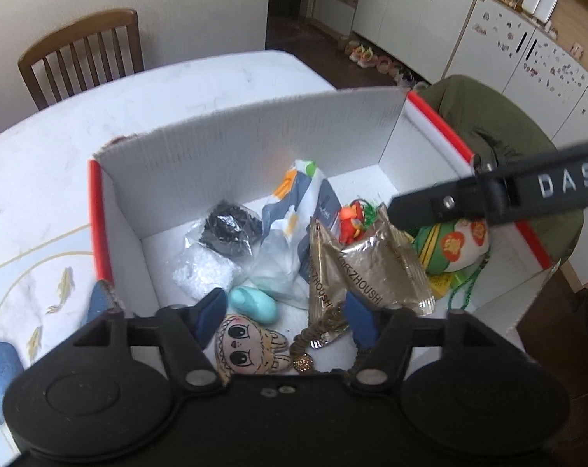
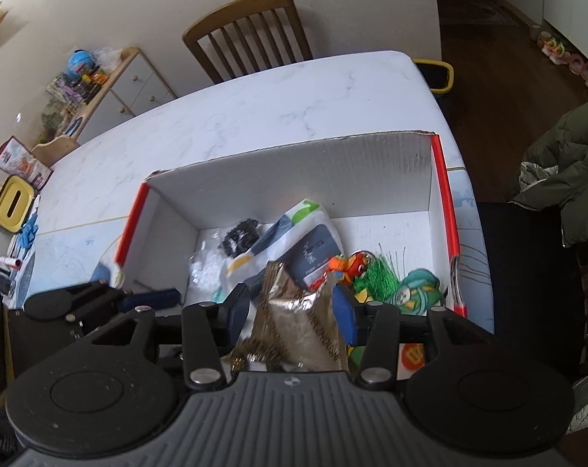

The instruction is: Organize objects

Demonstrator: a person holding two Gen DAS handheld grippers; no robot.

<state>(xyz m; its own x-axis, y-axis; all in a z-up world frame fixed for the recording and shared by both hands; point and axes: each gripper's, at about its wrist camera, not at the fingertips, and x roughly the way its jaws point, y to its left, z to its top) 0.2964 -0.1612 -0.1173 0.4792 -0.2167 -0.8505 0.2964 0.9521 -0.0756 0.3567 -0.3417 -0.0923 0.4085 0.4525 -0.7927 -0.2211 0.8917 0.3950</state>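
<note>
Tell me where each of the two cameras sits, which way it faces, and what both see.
Left wrist: on the left gripper, looking down into the white box over the doll keychain; its blue fingers show, the right gripper crossing at upper right.
Right wrist: on the right gripper, facing the box and wooden chair; its fingers flank the gold packet.
Shared: box, packet, red toy, chair.

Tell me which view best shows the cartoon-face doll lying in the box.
The left wrist view. There the doll lies in plain sight between the left gripper fingers, its face and big eyes readable, beside a teal oval object. In the right wrist view I cannot find it; the gold foil packets and gripper body cover that corner.
</note>
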